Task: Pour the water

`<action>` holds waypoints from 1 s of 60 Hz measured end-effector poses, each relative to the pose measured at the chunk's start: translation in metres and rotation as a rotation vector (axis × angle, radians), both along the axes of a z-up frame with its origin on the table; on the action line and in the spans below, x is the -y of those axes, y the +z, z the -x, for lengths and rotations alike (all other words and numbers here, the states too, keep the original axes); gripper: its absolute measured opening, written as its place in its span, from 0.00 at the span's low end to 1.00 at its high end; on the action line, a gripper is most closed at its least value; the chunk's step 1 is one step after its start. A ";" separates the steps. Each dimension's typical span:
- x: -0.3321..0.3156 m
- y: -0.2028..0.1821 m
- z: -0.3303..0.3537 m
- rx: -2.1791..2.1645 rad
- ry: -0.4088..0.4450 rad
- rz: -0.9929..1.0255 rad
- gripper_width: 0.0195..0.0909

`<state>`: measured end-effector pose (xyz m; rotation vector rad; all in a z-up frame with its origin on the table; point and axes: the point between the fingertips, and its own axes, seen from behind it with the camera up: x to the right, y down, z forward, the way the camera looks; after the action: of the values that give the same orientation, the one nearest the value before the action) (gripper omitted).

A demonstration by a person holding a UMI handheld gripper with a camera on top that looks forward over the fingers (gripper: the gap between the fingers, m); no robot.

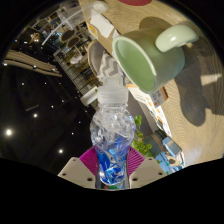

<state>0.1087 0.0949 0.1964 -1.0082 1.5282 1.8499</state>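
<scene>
A clear plastic bottle [112, 135] is seen gripped between the two fingers of the gripper [112, 172]. Its lower part is pressed from both sides by the pink pads [91, 160], so the fingers are closed down to the width of the bottle, with no gap seen at either side. A blue label is wrapped round the part of the bottle nearest the fingers, and the crumpled clear body is seen above it.

The long axis of the bottle is laid straight forward along the fingers, away from the camera. Its white cap [111, 96] is carried at the far end and is pointed toward a green mug [148, 58] just beyond it. Whether the cap is screwed on or loose cannot be told.

The mug is seen lying across the view with its open mouth turned toward the bottle and its handle [178, 37] on the far side. The mouth of the mug is near the cap, though touching cannot be confirmed. The mug is set against a pale wooden surface [195, 100], on which strong shadows are cast. To the other side a dark space with small bright lights [9, 131] is seen.
</scene>
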 end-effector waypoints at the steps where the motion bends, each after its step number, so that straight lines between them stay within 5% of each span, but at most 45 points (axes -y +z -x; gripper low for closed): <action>1: 0.000 -0.004 -0.003 -0.010 -0.002 0.007 0.18; 16: 0.012 -0.015 -0.003 0.076 0.095 0.054 0.18; 31: 0.031 0.032 -0.016 0.831 0.214 -0.017 0.19; 47: 0.049 0.107 -0.126 1.624 0.053 -0.119 0.19; 60: 0.077 0.076 -0.214 2.053 -0.007 0.011 0.19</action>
<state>0.3223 0.0177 0.2723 -1.7898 0.1594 0.0737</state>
